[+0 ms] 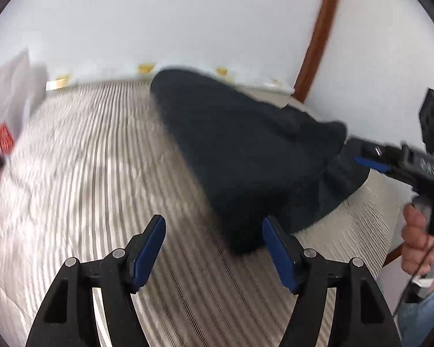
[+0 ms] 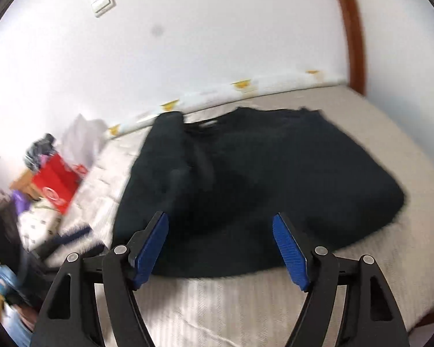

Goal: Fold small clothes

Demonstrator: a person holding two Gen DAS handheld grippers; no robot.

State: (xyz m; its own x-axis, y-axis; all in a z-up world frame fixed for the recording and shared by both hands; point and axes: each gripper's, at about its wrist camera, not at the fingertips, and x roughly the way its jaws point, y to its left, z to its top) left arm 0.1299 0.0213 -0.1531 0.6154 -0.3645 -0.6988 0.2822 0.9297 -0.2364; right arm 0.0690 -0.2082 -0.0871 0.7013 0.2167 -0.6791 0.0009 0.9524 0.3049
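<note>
The dark garment (image 2: pixel 260 179) is seen lying across the middle of the striped bed (image 2: pixel 246 303), stretched sideways just beyond the spread, empty right gripper (image 2: pixel 220 248). The left gripper (image 1: pixel 214 248), likewise spread and empty, is placed near the garment's corner at lower centre of its own view.

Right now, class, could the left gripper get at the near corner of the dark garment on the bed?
Probably yes. The left gripper is open, and the dark garment has its near corner lying just ahead, close to the right finger. Nothing lies between them on the striped bedcover. Motion blur hides whether they touch.
</note>
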